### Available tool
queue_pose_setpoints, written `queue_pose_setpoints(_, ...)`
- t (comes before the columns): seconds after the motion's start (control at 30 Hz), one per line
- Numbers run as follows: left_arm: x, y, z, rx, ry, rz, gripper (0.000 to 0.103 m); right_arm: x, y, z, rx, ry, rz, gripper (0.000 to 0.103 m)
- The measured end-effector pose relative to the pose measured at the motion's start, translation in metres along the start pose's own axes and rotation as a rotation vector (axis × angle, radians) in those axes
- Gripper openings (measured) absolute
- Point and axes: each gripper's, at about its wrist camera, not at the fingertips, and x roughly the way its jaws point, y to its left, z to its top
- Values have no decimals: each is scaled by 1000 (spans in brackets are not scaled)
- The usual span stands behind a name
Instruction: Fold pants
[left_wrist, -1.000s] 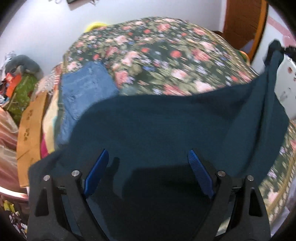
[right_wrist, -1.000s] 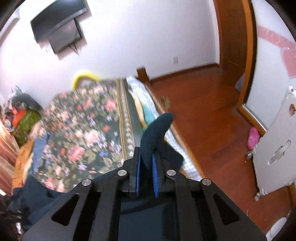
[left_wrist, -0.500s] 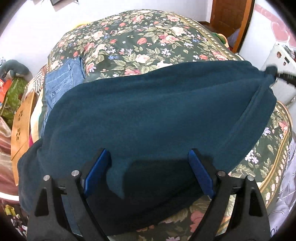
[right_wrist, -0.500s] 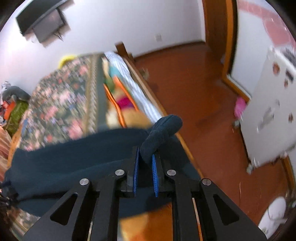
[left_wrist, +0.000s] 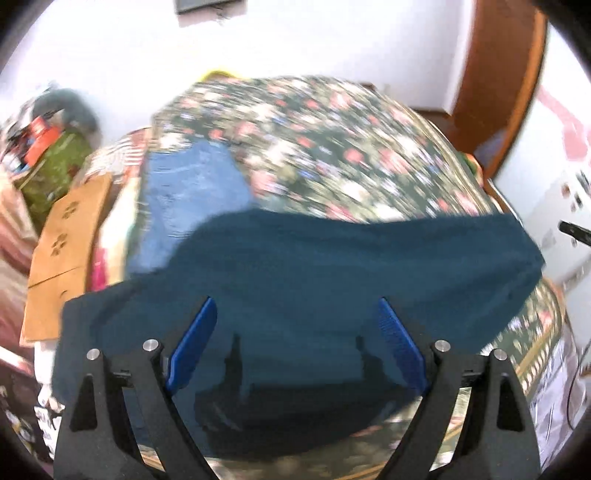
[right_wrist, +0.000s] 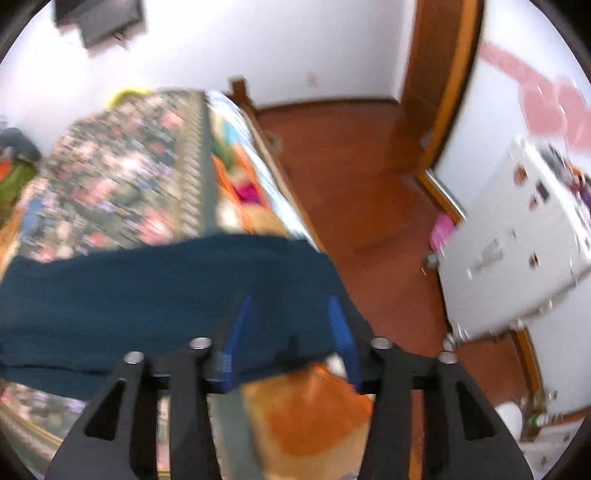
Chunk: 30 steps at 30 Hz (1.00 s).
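Dark teal pants (left_wrist: 332, 266), lying folded on the floral bedspread (left_wrist: 332, 147) near its front edge, long axis running crosswise from bed side to bed side; my left gripper (left_wrist: 295, 332) spread wide above them, my right gripper (right_wrist: 291, 332) opening over their end, pinching nothing; blue jeans (left_wrist: 192, 199) beyond.

The dark teal pants (left_wrist: 332, 266) look like soft, matt, fleecy cloth. Under them the bed's floral quilt (left_wrist: 314, 147) is a printed woven cloth, and the folded blue jeans (left_wrist: 192, 199) are faded denim. Both tools have matt black plastic arms, blue ribbed pads (left_wrist: 192, 343) and bright metal pins. The reddish wooden floor (right_wrist: 351, 177) is glossy.
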Motion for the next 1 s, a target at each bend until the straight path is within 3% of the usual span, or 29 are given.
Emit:
queue_pose_setpoints(0.23,-13,116,-3,-151,-51,146,90,-25,122,42,-158,-99,225,48)
queue_pose_setpoints(0.4,-8,207,-17,-242,-28,263,92,-16,221,55,-288,-100,369,48)
queue_pose_setpoints(0.53,10,262,-26,-316,24,296,94,6,297,53,-404,-62,436,48)
queue_pose_setpoints(0.67,40,300,-36,-374,99,274,94,41,366,47,-500,7,497,48)
queue_pose_setpoints(0.87,83,308,-46,-400,173,202,94,99,441,32,-620,121,542,48)
queue_pose_setpoints(0.93,95,308,-50,-413,188,145,94,119,459,29,-639,182,554,48)
queue_pose_setpoints(1.0,105,307,-54,-446,191,63,84,136,475,25,-668,243,563,48)
